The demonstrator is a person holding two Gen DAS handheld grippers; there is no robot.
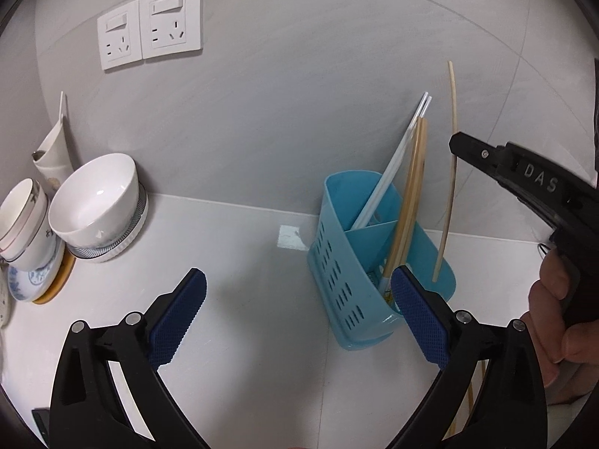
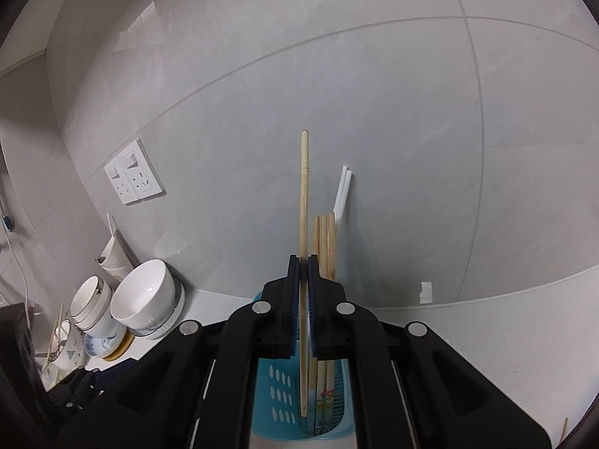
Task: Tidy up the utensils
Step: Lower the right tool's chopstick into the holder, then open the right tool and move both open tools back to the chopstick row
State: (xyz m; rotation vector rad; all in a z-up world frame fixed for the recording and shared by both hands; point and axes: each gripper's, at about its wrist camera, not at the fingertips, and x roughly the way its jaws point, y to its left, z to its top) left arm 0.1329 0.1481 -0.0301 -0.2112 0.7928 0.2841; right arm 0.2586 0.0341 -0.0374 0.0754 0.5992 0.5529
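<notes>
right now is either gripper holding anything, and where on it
The right gripper pinches one wooden chopstick around mid-length, above the blue holder. The left gripper is open, holding nothing.

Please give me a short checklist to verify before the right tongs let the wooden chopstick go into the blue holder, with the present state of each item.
1. Right tongs shut on the wooden chopstick: ok, the pads press it on both sides.
2. Chopstick upright: ok, it stands nearly vertical.
3. Lower tip over the blue holder: ok, in the left wrist view it hangs over the right compartment.
4. Tip already resting on the holder's bottom: cannot tell.
5. Left tongs out of the way: ok, open, empty, in front of the holder; one pad overlaps its rim in the view, contact cannot tell.
6. Chopsticks already in the holder clear of the path: ok, they lean in the next compartment.
</notes>
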